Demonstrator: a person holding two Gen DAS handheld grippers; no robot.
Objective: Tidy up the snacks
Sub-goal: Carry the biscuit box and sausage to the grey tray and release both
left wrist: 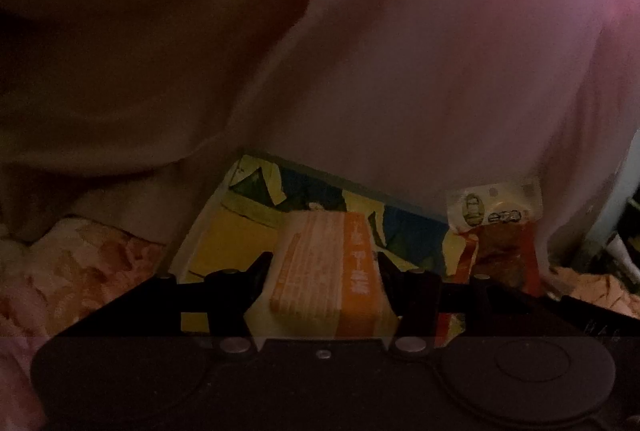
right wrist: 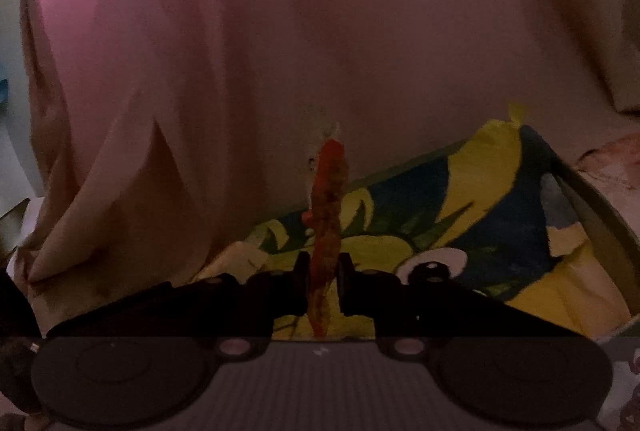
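Note:
My left gripper is shut on an orange and white snack packet, held over a yellow and blue cartoon-printed surface. My right gripper is shut on a thin red snack pouch, seen edge-on and standing upright between the fingers. The same red pouch with a white top shows in the left wrist view, to the right of the orange packet. The scene is dim.
Pink draped cloth fills the upper part of both views, and in the right wrist view it hangs just behind the pouch. A floral pink bedcover lies at the lower left. The cartoon print spreads to the right.

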